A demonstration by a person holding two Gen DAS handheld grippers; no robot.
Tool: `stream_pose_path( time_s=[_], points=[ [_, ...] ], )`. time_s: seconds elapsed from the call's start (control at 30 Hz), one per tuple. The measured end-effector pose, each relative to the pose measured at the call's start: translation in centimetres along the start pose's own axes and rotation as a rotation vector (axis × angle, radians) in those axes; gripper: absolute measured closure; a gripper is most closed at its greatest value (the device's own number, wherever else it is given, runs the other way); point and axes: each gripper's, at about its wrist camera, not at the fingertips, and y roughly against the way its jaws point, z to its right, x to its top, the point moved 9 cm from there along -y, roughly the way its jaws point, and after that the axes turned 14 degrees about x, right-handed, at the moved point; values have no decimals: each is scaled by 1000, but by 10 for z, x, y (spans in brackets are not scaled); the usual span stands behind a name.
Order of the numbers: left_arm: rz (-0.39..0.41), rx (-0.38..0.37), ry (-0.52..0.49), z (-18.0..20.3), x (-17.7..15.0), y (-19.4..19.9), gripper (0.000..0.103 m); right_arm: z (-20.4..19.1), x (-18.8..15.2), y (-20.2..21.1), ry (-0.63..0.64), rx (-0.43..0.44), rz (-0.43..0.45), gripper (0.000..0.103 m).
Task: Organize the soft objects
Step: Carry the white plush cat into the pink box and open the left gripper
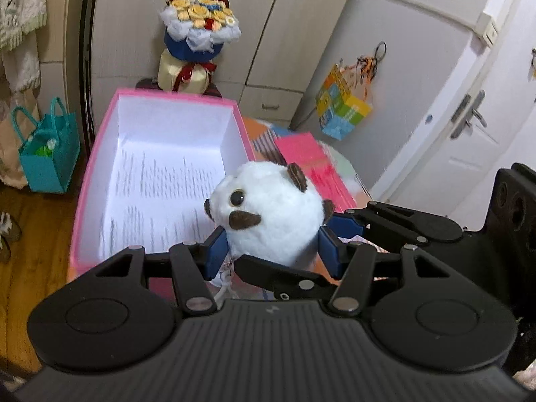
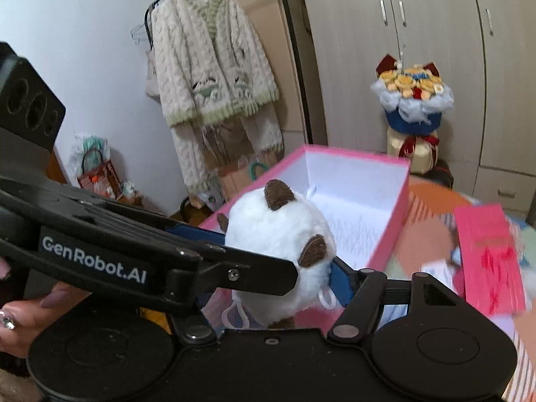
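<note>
A round white plush toy with brown ears and a black eye is held above the near right corner of an open pink box with a white inside. My left gripper is shut on the plush, its blue pads pressing both sides. My right gripper is also shut on the same plush, reaching in from the right in the left wrist view. In the right wrist view the left gripper's black body crosses in front and hides my left finger. The pink box shows empty beyond the toy.
A pink lid lies on the patterned table right of the box; it also shows in the right wrist view. A flower bouquet stands behind the box. A teal bag sits on the wooden floor at left. A cardigan hangs on a rack.
</note>
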Motion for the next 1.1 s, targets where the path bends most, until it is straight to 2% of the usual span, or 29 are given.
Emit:
stream_pose_path(
  time_s=[0.17, 0.33, 0.43, 0.47, 0.63, 0.83, 1.03, 1.1],
  points=[
    [15, 25, 7, -18, 41, -27, 47, 24, 36, -28, 33, 10, 3, 30],
    [-37, 28, 79, -44, 68, -83, 46, 65, 59, -70, -12, 53, -29, 30],
    [-86, 36, 121, -54, 75, -120, 46, 91, 62, -94, -51, 77, -35, 33],
    [-98, 40, 125, -56, 78, -132, 46, 102, 61, -103, -62, 75, -47, 37],
    [-180, 26, 158, -61, 79, -179, 46, 138, 54, -131, -62, 16, -131, 41],
    [-207, 26, 187, -67, 76, -198, 46, 148, 51, -150, 48, -63, -201, 41],
    [-215, 34, 198, -70, 74, -201, 46, 148, 51, -153, 128, -78, -227, 40],
    [-207, 66, 199, -72, 74, -202, 37, 148, 50, -154, 163, -121, -230, 39]
  ],
)
